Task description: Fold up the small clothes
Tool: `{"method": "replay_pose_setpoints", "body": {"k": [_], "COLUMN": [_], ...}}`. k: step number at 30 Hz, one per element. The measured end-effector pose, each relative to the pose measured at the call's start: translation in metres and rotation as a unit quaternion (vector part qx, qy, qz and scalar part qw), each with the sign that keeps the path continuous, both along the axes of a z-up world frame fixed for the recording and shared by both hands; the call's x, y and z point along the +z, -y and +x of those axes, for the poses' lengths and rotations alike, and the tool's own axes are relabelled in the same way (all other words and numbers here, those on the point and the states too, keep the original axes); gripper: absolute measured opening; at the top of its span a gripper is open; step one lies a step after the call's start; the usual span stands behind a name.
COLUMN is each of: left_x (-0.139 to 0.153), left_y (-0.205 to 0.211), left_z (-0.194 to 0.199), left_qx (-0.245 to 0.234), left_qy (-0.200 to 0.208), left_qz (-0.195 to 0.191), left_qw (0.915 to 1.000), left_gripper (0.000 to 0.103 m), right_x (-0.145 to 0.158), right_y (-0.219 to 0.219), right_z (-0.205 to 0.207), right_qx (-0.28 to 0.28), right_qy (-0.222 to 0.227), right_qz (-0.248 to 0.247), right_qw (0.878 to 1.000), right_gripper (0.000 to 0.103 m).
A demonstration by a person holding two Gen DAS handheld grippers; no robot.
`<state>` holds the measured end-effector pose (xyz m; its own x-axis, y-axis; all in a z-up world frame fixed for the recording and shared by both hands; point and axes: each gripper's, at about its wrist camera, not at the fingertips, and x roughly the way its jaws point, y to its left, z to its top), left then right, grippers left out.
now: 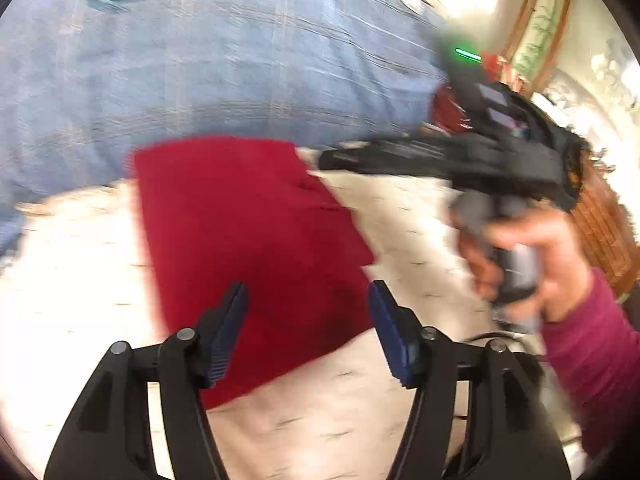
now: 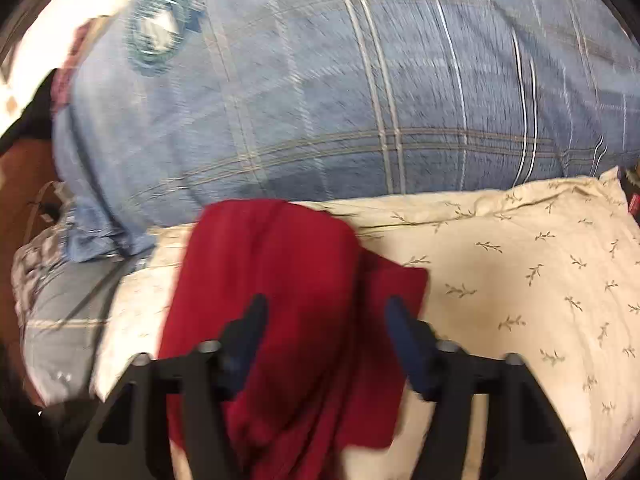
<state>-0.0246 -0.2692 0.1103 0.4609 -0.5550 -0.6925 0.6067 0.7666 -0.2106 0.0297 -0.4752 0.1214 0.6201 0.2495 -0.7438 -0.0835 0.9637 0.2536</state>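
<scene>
A dark red cloth (image 1: 248,236) lies folded on a cream pillow with a leaf print (image 1: 400,216). It also shows in the right wrist view (image 2: 280,300), partly doubled over. My left gripper (image 1: 308,300) is open and empty, hovering over the cloth's near edge. My right gripper (image 2: 326,316) is open and empty, above the cloth. In the left wrist view the right gripper (image 1: 340,158) reaches in from the right, held by a hand in a magenta sleeve (image 1: 592,340), its tip near the cloth's far right corner.
A blue plaid duvet (image 2: 360,100) bulges behind the cream pillow (image 2: 540,280). A grey plaid pillow (image 2: 60,312) lies at the left. A wooden bed frame (image 1: 604,224) and wall hanging (image 1: 540,28) are at the right.
</scene>
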Motion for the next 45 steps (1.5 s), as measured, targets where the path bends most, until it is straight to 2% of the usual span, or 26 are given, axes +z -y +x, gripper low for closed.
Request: {"method": "replay_pose_setpoints", "body": {"k": [2, 6, 7, 8, 10, 13, 18, 20, 22, 24, 28, 29, 33, 35, 36, 41, 43, 45], "left_x": [-0.002, -0.019, -0.024, -0.028, -0.035, -0.040, -0.056, -0.056, -0.052, -0.048, -0.044, -0.043, -0.046, -0.049, -0.050, -0.057, -0.058, -0.058], "left_y": [-0.014, -0.029, -0.029, -0.029, -0.028, -0.027, -0.023, -0.025, -0.026, -0.028, -0.031, -0.031, -0.028, -0.025, -0.024, -0.021, -0.020, -0.020], "left_z": [0.006, 0.020, 0.021, 0.024, 0.016, 0.011, 0.019, 0.019, 0.017, 0.016, 0.019, 0.020, 0.026, 0.029, 0.030, 0.038, 0.042, 0.044], "left_qx": [0.029, 0.072, 0.078, 0.081, 0.080, 0.082, 0.094, 0.097, 0.098, 0.101, 0.112, 0.115, 0.119, 0.118, 0.118, 0.118, 0.116, 0.113], "left_qy": [0.015, -0.017, -0.023, -0.027, -0.034, -0.029, -0.047, -0.049, -0.039, -0.028, -0.021, -0.020, -0.024, -0.025, -0.024, -0.037, -0.042, -0.047], "left_qz": [0.019, 0.016, 0.017, 0.019, 0.018, 0.022, 0.037, 0.031, 0.031, 0.035, 0.028, 0.027, 0.028, 0.029, 0.029, 0.022, 0.017, 0.013], "left_qw": [0.9993, 0.9971, 0.9966, 0.9962, 0.9961, 0.9960, 0.9938, 0.9936, 0.9939, 0.9939, 0.9931, 0.9928, 0.9921, 0.9923, 0.9923, 0.9921, 0.9922, 0.9924], "left_gripper": [0.061, 0.061, 0.061, 0.061, 0.061, 0.061, 0.061, 0.061, 0.061, 0.061, 0.061, 0.061, 0.062, 0.066, 0.069, 0.076, 0.077, 0.077], "right_x": [0.001, -0.029, -0.035, -0.040, -0.042, -0.039, -0.055, -0.047, -0.033, -0.021, -0.014, -0.016, -0.034, -0.042, -0.048, -0.059, -0.058, -0.056], "right_y": [-0.013, -0.041, -0.039, -0.038, -0.028, -0.018, -0.008, -0.008, -0.009, -0.012, -0.024, -0.026, -0.029, -0.024, -0.021, -0.016, -0.012, -0.003], "right_z": [-0.015, -0.014, -0.015, -0.014, -0.019, -0.033, -0.032, -0.038, -0.046, -0.053, -0.055, -0.053, -0.038, -0.030, -0.026, -0.015, -0.016, -0.020], "right_qx": [0.024, 0.020, 0.014, 0.006, -0.007, -0.020, -0.042, -0.042, -0.046, -0.045, -0.032, -0.033, -0.058, -0.072, -0.078, -0.092, -0.092, -0.094], "right_qy": [0.005, -0.035, -0.042, -0.048, -0.045, -0.026, -0.041, -0.029, -0.010, 0.014, 0.032, 0.030, 0.009, 0.001, 0.000, 0.011, 0.012, 0.016], "right_qz": [-0.002, -0.028, -0.036, -0.044, -0.028, -0.038, -0.019, -0.006, -0.002, -0.019, -0.037, -0.039, -0.063, -0.076, -0.077, -0.073, -0.055, -0.028], "right_qw": [1.000, 0.999, 0.998, 0.998, 0.999, 0.999, 0.998, 0.999, 0.999, 0.999, 0.998, 0.998, 0.996, 0.995, 0.994, 0.993, 0.994, 0.995], "right_gripper": [0.074, 0.072, 0.051, 0.017, 0.018, 0.017, 0.019, 0.027, 0.029, 0.033, 0.063, 0.064, 0.062, 0.043, 0.042, 0.042, 0.043, 0.052]}}
